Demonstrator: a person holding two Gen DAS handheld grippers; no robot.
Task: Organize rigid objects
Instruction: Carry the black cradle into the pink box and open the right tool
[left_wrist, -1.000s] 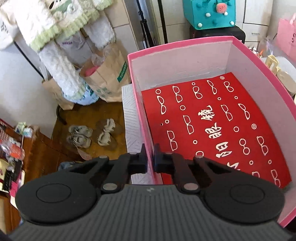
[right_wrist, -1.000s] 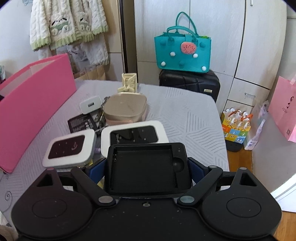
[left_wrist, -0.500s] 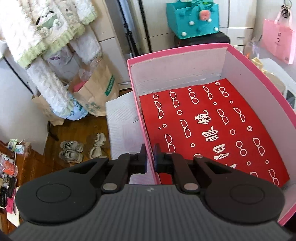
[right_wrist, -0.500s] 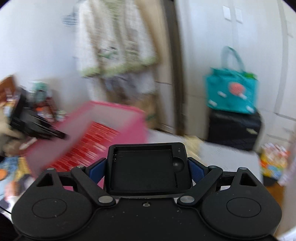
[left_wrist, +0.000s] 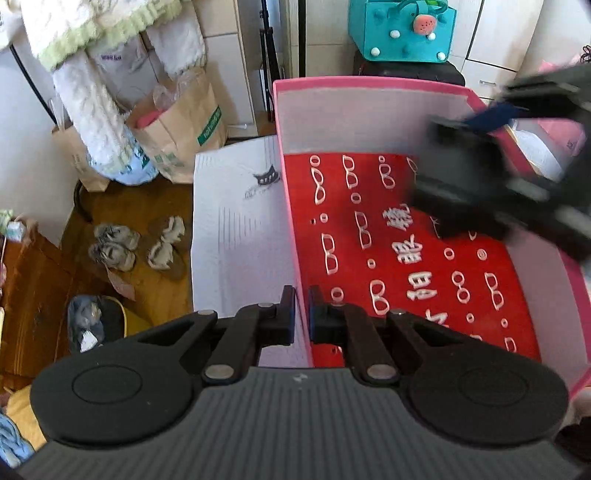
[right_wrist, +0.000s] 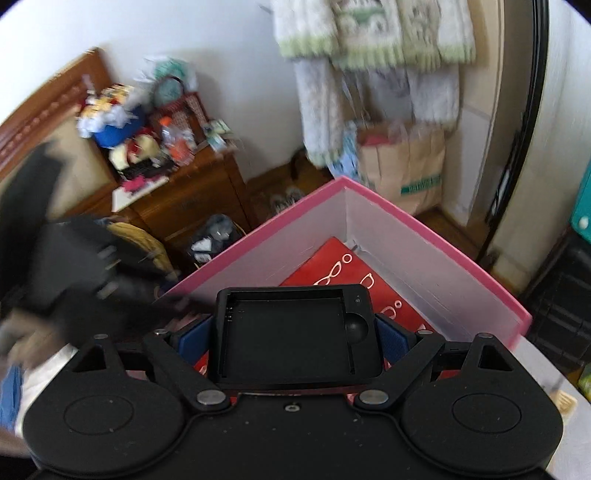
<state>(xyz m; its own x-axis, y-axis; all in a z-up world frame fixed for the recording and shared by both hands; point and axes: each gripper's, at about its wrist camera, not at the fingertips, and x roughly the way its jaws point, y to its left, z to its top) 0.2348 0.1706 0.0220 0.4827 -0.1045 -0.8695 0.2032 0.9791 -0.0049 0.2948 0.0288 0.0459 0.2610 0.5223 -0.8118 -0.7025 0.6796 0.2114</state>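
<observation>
A pink box (left_wrist: 369, 83) with a red printed floor (left_wrist: 388, 258) stands on the table. My left gripper (left_wrist: 302, 319) is shut on the box's left wall, one finger on each side of it. My right gripper (right_wrist: 291, 339) is shut on a flat black tray-like case (right_wrist: 291, 332) and holds it over the box's near corner (right_wrist: 369, 236). In the left wrist view the right gripper and the case (left_wrist: 461, 184) show blurred above the box's right half.
A white patterned tablecloth (left_wrist: 236, 229) lies left of the box. Beyond the table edge are slippers (left_wrist: 136, 247), paper bags (left_wrist: 181, 129), a wooden cabinet with clutter (right_wrist: 177, 184), hanging towels (right_wrist: 369, 44) and a teal bag (left_wrist: 402, 29).
My right gripper has swung left with the black case from above the table to over the pink box. My left gripper still holds the box wall; its view has shifted slightly.
</observation>
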